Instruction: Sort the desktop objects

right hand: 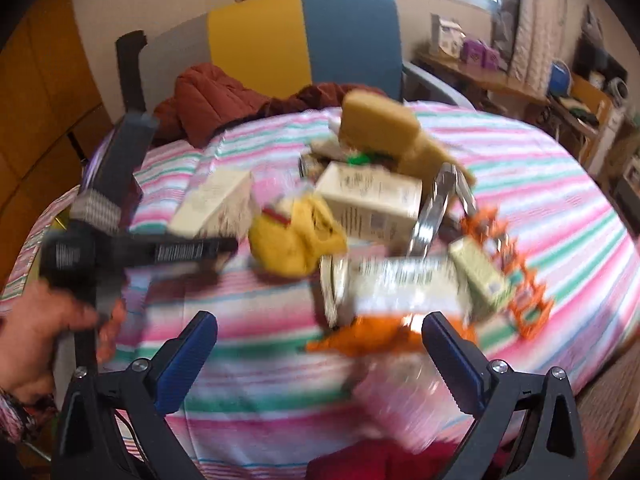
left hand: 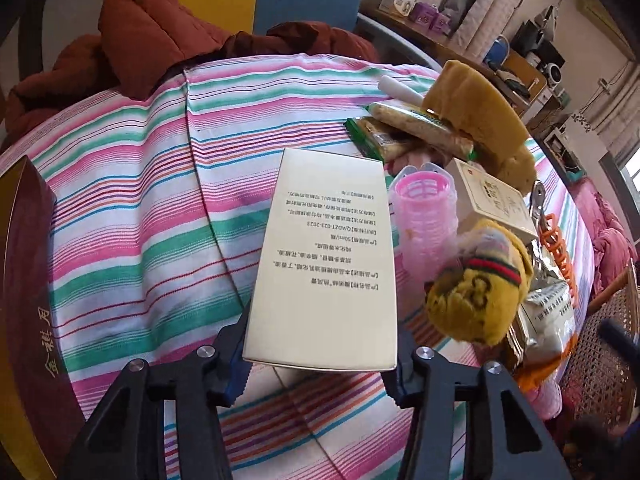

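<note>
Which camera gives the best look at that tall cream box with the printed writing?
The left wrist view: the cream box fills the middle, sharp enough to show its lines of print, gripped in the left claw. The right wrist view shows it small and blurred, behind that claw.

tablecloth point(left hand: 120, 208): pink, green, white stripes with thin red and blue lines | printed box point(left hand: 324, 264): cream, grey print | hair roller point(left hand: 420, 208): pink | plush toy point(left hand: 476, 292): yellow, red-green-black band | far jacket point(left hand: 152, 36): rust brown | left box point(left hand: 24, 300): maroon, gold lettering | chain point(left hand: 560, 248): orange
</note>
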Demonstrator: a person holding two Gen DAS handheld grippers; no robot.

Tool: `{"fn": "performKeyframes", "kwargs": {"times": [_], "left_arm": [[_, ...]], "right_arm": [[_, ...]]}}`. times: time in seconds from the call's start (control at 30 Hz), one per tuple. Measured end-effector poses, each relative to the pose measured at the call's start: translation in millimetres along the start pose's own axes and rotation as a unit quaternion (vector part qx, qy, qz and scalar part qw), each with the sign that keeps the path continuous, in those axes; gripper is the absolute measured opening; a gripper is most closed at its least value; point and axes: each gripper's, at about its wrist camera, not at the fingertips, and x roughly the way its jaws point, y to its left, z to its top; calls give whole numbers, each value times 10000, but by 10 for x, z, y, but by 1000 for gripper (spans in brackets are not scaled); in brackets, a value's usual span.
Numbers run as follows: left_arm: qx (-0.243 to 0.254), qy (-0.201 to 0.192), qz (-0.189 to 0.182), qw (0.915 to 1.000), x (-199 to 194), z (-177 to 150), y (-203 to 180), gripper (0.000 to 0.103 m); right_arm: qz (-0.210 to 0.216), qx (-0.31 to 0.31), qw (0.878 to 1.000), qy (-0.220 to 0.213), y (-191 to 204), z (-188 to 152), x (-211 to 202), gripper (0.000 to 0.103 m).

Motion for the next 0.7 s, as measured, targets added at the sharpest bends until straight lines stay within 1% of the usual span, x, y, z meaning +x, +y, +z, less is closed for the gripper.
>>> {"fn": "performKeyframes", "kwargs": {"times": [0.17,0.3,0.37,0.4,0.43,0.47,0.5,0.53,0.6,0.63,0.7], "left_arm": [[-29,-120,-129,9998,-124,-116,45,53],[-146,-149,-177,9996,-189,-240,66,53],[-145,-127,-169,9997,-250,-313,57,53],[-157,-112,-182,9996,-270,-327,42,55],[-157,-90,-194,9996,-301,-353,39,56],[-122,-98,-193,9997,-305,-348,17,57],[-74,-141,-179,9997,-343,-368,5,58],[1,-206,-150,9997,-382,-375,-13,59],[116,-304,-94,9994,-436,-351,-42,60],[154,-334,-60,9993,-461,-340,-52,60],[184,-327,-59,9993,-459,-304,-62,61]], "right_arm": [[-172,-384,9990,-156,-196,467,-47,103],[-613,-944,9936,-73,-339,831,161,101],[-792,-1356,9876,81,-377,943,349,92],[-881,-1614,9828,191,-386,976,455,84],[-954,-1953,9754,368,-381,1001,601,78],[-925,-2093,9723,483,-394,1009,671,77],[-806,-2197,9702,619,-402,1005,756,77],[-551,-2308,9683,778,-407,1012,855,76],[-280,-2465,9641,951,-411,1006,959,76],[-120,-2585,9607,1006,-413,999,1002,78],[-15,-2762,9545,1122,-403,992,1075,82]]}}
